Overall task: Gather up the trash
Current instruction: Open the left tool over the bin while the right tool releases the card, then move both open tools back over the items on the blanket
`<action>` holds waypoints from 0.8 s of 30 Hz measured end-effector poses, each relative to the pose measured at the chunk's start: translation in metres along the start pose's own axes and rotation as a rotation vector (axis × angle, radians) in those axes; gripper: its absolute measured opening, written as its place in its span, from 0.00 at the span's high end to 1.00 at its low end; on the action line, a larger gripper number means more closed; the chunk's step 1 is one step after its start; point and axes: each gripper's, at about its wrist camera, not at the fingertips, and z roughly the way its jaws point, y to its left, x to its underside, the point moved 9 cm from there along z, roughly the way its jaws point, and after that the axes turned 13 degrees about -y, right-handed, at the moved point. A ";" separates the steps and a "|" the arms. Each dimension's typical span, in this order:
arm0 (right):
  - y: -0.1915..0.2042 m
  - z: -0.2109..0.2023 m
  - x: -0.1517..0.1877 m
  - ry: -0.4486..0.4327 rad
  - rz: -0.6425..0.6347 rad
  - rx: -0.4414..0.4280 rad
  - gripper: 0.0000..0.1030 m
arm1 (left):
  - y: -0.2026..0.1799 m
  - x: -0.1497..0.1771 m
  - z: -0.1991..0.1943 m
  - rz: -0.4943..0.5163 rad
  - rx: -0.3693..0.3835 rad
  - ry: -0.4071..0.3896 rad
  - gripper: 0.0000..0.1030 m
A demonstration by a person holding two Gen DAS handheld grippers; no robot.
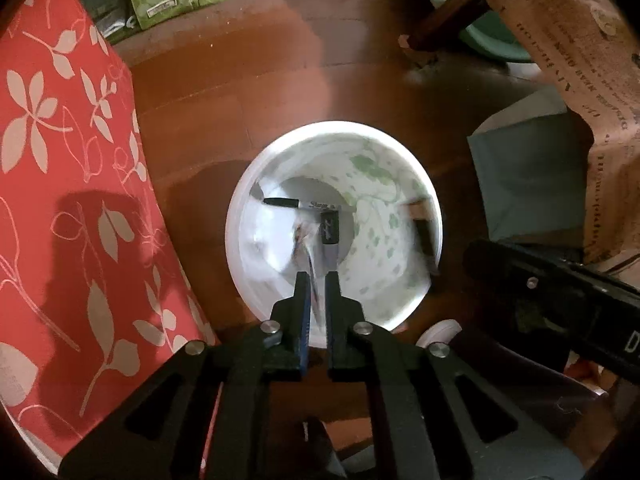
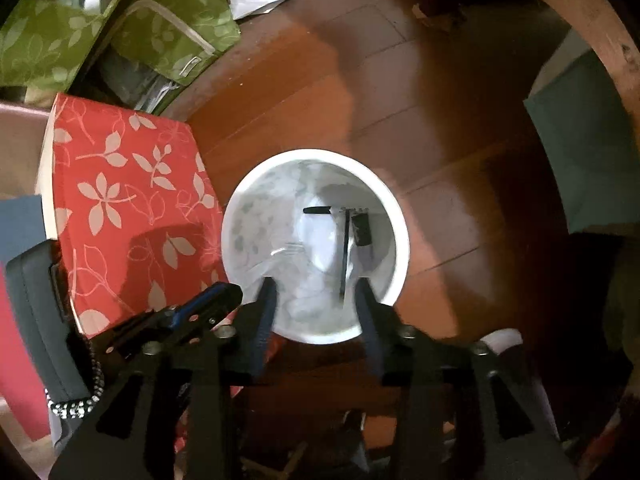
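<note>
Directly below both grippers we see the round white plastic trash bin (image 1: pixel 280 312), its open mouth facing up, standing on the reddish-brown wooden floor (image 1: pixel 240 92). At its bottom lies a black marker pen (image 1: pixel 298 203), with a second dark marker (image 1: pixel 329 232) and a small black block (image 2: pixel 360 229) near it.

Our left gripper (image 1: pixel 317 280) hangs over the bin's near rim with its jaws almost together, pinching a thin, blurred scrap of litter (image 1: pixel 310 260) that dangles into the bin. Our right gripper (image 2: pixel 316 292) hovers over the same mouth with its jaws partly apart and nothing pressed between them; a thin dark stick (image 2: pixel 345 256) shows between them, blurred, inside the bin.

To the left of the grippers a red box with a pale leaf print (image 1: pixel 60 184) stands just beside the bin's rim. Beyond the bin the floor lies bare up to the green leaf-print bags (image 2: pixel 168 28). To the right a grey-green cushion (image 1: pixel 528 184) sits near the rim.
</note>
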 end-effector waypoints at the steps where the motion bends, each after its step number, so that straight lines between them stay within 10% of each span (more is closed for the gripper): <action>1: -0.001 0.000 0.000 -0.003 0.001 0.008 0.60 | 0.000 0.000 -0.002 0.003 -0.004 -0.004 0.89; 24: 0.009 -0.145 -0.007 -0.368 -0.159 0.070 0.60 | -0.044 -0.032 -0.146 0.151 0.006 -0.274 0.79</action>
